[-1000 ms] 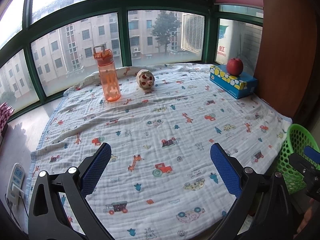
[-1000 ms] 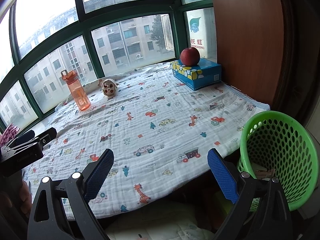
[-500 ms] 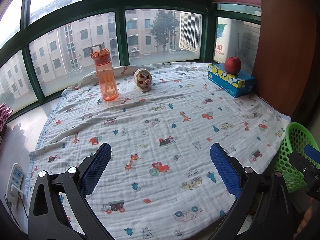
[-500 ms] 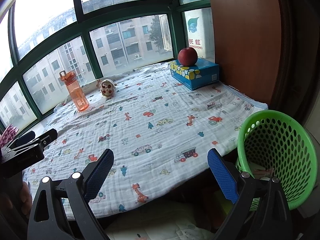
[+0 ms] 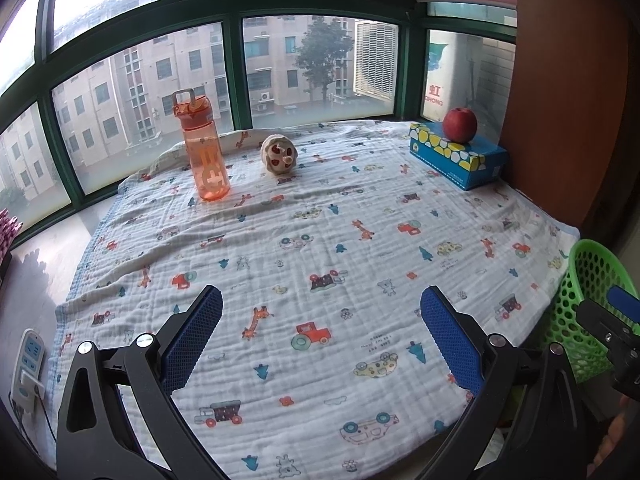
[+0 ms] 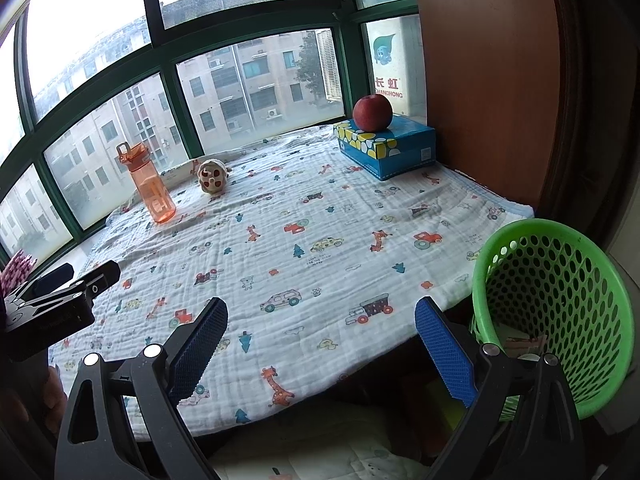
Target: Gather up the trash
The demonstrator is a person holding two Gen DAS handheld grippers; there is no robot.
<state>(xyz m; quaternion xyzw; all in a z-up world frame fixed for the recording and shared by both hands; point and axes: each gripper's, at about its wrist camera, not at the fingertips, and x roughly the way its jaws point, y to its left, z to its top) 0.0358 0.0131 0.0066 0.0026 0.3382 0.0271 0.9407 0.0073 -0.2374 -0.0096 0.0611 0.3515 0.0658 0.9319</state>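
- One orange water bottle [image 5: 205, 152], far ahead, left.
- One round toy [image 5: 279, 156], far ahead.
- One apple [image 5: 460, 125].
- One blue tissue box [image 5: 460, 160], ahead right.
- One green basket [image 6: 554, 312], right.

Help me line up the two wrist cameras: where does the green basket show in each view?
Left wrist: the green basket sits at the far right edge, partly cut off, beyond the blanket's corner.
Right wrist: the green basket fills the lower right, its open mouth in full view with some paper inside.
Shared landmark: the apple on the blue tissue box.
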